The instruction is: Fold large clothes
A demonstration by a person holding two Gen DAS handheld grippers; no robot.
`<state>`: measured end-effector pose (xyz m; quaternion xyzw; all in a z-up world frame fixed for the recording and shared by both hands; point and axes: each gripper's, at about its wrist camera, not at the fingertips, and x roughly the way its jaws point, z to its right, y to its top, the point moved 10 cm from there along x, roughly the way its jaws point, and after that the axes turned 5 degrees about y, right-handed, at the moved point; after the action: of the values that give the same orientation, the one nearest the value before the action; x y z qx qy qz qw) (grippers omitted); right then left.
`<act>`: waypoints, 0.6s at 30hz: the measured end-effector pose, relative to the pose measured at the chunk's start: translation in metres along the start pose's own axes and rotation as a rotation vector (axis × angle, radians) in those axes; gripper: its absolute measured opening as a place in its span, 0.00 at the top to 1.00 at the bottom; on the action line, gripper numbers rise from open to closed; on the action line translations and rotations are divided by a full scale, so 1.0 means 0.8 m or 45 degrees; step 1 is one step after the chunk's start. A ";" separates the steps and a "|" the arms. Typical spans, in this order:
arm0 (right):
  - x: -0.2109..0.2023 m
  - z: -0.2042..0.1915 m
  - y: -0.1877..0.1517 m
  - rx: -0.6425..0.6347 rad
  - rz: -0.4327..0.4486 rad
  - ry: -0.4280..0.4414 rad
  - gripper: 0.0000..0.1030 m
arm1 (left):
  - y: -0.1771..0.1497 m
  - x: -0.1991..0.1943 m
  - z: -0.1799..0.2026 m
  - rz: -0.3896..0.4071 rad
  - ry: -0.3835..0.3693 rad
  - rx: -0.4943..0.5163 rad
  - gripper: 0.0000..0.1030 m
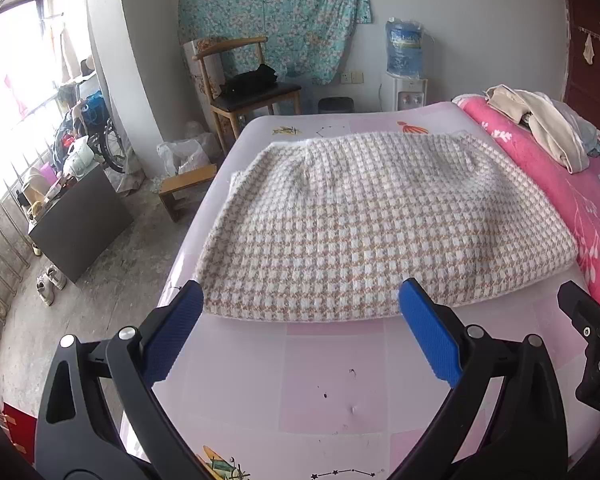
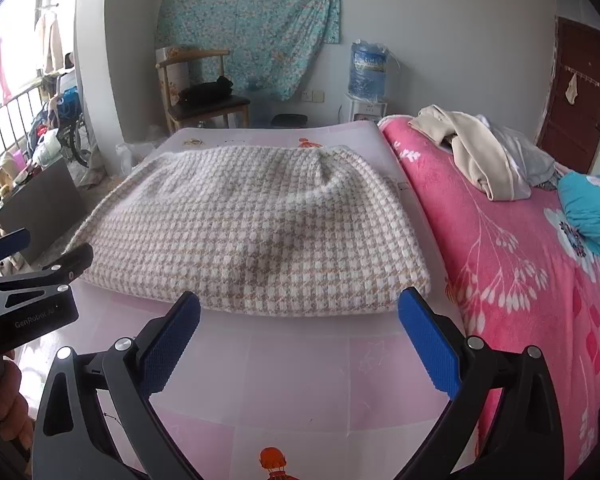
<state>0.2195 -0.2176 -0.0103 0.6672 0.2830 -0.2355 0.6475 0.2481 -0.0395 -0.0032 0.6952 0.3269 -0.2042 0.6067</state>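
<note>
Checked garment (image 1: 384, 224) flat on bed (image 1: 320, 380), long axis crosswise, just ahead of left gripper (image 1: 300, 304) and right gripper (image 2: 299, 304); both spread wide, empty, equally near.

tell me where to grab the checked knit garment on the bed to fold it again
Grip the checked garment at its two near corners, coming in low from the near edge. It lies flat with that thick edge facing both open grippers: left gripper by the left corner, right gripper by the right. Probably fold it away from you.
</note>
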 end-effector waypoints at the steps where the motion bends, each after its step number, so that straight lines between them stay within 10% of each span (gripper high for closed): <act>1: 0.001 0.000 0.000 0.006 -0.003 0.005 0.06 | -0.001 0.000 0.000 -0.005 0.002 -0.001 0.08; 18: 0.013 0.011 -0.015 0.052 -0.071 0.012 0.06 | -0.018 0.022 0.017 -0.141 -0.027 -0.037 0.08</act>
<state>0.2196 -0.2253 -0.0268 0.6734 0.2997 -0.2558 0.6255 0.2519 -0.0482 -0.0274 0.6650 0.3615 -0.2401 0.6078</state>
